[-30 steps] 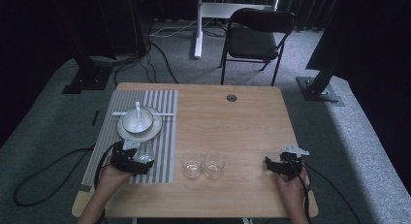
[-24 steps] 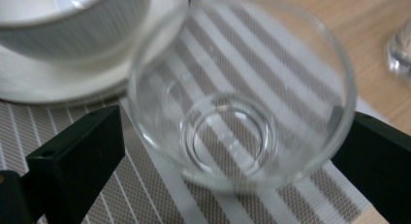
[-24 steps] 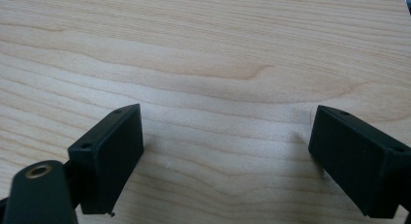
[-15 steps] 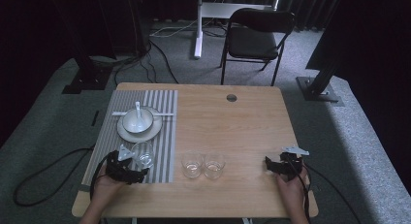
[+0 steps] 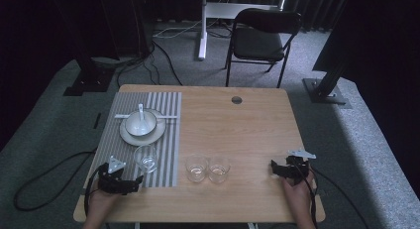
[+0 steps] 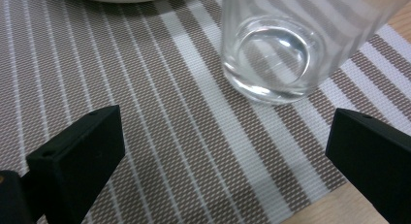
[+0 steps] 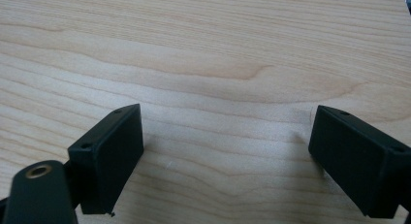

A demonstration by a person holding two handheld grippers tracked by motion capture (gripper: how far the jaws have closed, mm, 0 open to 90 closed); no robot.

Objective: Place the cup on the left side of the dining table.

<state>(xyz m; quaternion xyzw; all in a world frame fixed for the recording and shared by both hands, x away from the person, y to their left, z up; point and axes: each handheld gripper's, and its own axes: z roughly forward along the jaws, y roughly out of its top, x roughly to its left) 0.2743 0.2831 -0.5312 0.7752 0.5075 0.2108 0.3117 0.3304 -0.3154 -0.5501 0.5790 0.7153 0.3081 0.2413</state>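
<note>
A clear glass (image 5: 146, 158) stands upright on the striped placemat (image 5: 168, 140), just in front of the plate. My left gripper (image 5: 130, 183) lies open at the mat's near left corner, a short way back from that glass (image 6: 271, 54), nothing between its jaws. Two more clear glasses (image 5: 196, 168) (image 5: 218, 169) stand side by side on the bare wood near the table's middle front. My right gripper (image 5: 275, 169) rests open at the near right of the table, over bare wood (image 7: 223, 64), holding nothing.
A white plate (image 5: 148, 136) carries a bowl (image 5: 140, 123) with a spoon in it, on the mat's far half. A round cable hole (image 5: 236, 100) sits near the table's far edge. A black chair (image 5: 262, 38) stands beyond the table.
My left gripper has let go of the glass and drawn back toward the near left corner. The glass stays on the mat. The right gripper has not moved.
</note>
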